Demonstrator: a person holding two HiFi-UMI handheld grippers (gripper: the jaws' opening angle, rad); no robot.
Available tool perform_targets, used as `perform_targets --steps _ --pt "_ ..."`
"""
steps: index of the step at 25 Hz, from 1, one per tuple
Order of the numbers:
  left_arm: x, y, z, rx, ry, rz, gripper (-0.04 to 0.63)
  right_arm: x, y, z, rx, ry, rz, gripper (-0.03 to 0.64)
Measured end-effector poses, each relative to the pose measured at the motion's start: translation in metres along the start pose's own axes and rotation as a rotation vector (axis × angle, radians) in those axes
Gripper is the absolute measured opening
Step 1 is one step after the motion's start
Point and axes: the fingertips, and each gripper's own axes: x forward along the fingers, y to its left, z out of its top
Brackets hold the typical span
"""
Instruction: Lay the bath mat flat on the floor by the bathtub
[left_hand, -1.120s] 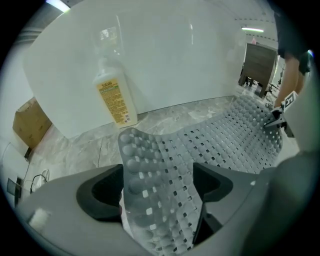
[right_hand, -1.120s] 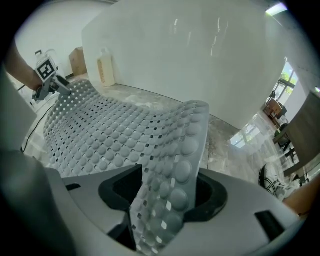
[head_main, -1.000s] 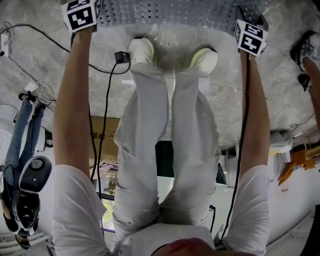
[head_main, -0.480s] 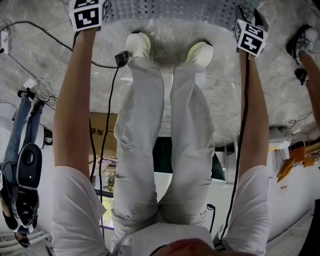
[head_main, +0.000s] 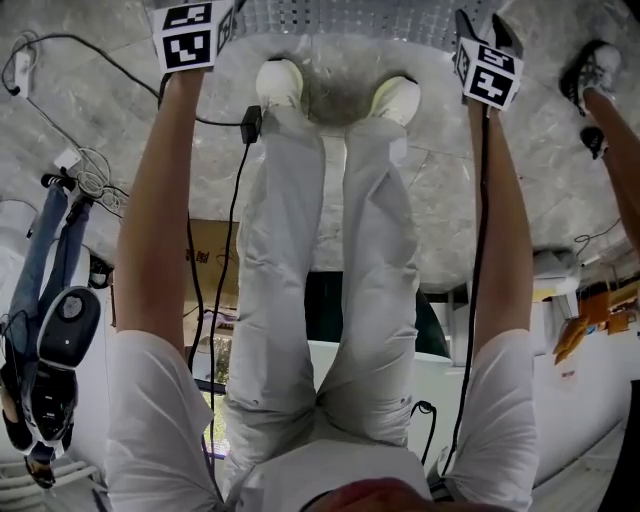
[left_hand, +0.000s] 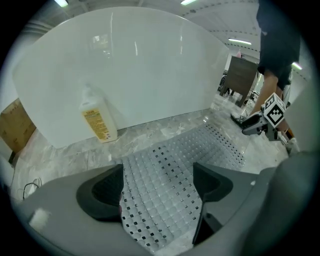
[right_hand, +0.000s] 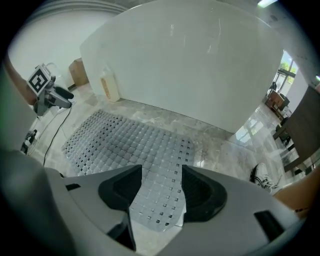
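Bath mat (head_main: 340, 15), grey and dotted with small holes, lies spread on the marble floor (head_main: 80, 120) just beside the white bathtub (left_hand: 125, 65), its long side running along the tub wall. On the left, a pale bottle (left_hand: 98, 120) with a yellow label stands upright against the tub, near the mat's far corner. Our left gripper (left_hand: 157, 187) hangs over the mat's near left corner with its jaws well apart, released and clamping nothing. The mat shows in the gap below them. In the middle of the head view, our two shoes (head_main: 280, 85) stand on bare floor just short of the mat's near edge. On the right, our right gripper (right_hand: 160, 192) sits over the other near corner, its jaws also parted and holding nothing, though less widely.

Compared with a second ago, both marker cubes (head_main: 190, 38) have shifted slightly toward the middle of the head view, and less of the mat shows at the top edge. We judge the mat already let go and laid down, so what remains is to draw both grippers clear. We cannot tell whether the two near corners lie fully flat.
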Motion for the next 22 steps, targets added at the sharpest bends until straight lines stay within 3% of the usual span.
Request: perform_targets --steps 7,13,22 --pt "-0.06 -0.004 0.04 -0.028 -0.02 -0.011 0.436 -0.061 0.013 0.044 0.111 -0.034 0.032 0.233" --pt "-0.131 0.001 0.1 -0.15 -0.112 -0.016 0.435 -0.13 0.018 0.094 0.196 -0.086 0.068 0.19" --pt "-0.252 -0.021 0.19 -0.125 -0.233 -0.032 0.428 -0.261 0.012 0.176 0.304 -0.22 0.111 0.164"
